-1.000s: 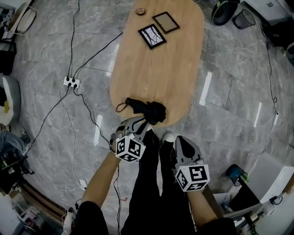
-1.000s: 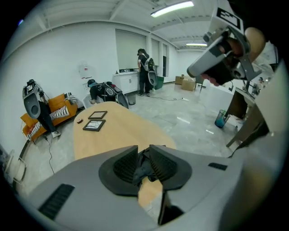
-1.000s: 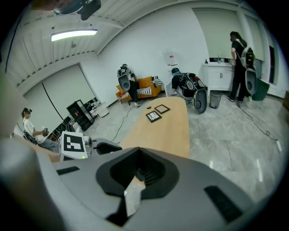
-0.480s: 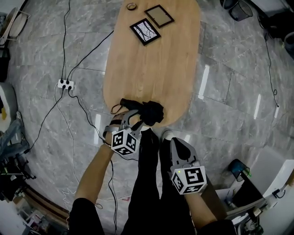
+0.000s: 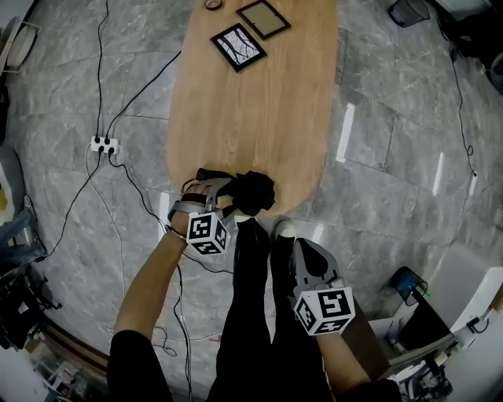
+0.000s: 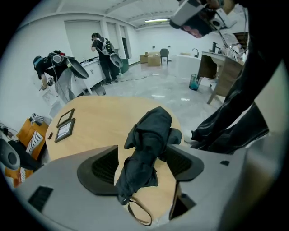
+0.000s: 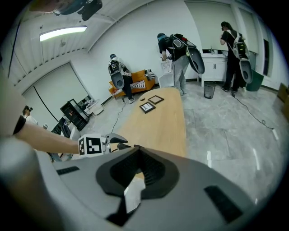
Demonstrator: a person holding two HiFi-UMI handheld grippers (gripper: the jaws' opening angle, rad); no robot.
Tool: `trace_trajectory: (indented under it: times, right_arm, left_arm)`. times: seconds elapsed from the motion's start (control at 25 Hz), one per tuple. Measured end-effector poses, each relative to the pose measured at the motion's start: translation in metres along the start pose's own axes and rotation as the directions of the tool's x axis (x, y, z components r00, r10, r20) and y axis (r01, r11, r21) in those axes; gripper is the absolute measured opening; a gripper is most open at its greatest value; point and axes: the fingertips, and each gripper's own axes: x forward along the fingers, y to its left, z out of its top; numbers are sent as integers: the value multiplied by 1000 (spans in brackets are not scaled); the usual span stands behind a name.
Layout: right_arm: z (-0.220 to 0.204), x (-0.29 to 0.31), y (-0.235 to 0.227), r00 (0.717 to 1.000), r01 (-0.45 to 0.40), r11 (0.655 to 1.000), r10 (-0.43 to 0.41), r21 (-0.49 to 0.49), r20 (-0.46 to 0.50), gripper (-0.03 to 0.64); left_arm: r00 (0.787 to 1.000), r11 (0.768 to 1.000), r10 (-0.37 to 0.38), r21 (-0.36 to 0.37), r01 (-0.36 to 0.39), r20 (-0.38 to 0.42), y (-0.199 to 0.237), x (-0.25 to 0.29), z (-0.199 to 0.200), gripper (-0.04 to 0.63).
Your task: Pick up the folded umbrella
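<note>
On grey marble floor (image 5: 393, 157): one oval wooden worktop (image 5: 259, 110). Near end: one folded umbrella (image 5: 251, 191), lying between the spread fingers of the left gripper (image 6: 141, 164). Far end: two picture frames (image 5: 237, 46) (image 5: 262, 17). Right gripper (image 7: 137, 169): fingers pressed together, empty.

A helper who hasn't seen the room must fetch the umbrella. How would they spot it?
Find the oval wooden table on the grey stone floor. At the end opposite the two picture frames lies the folded umbrella, between the left gripper's open jaws. It is the table's only soft black bundle, with a strap loop.
</note>
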Motion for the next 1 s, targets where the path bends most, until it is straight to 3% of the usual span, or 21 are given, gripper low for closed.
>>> trace_trajectory:
  times: [0.28, 1.0]
  right_arm:
    - [-8, 5, 1, 1000, 5, 1000, -5, 9, -14, 9]
    - [-26, 8, -9, 998, 56, 997, -54, 45, -41, 9]
  left_arm:
    - [995, 989, -79, 123, 85, -54, -5, 23, -11, 337]
    - [965, 947, -213, 213, 243, -151, -16, 68, -33, 337]
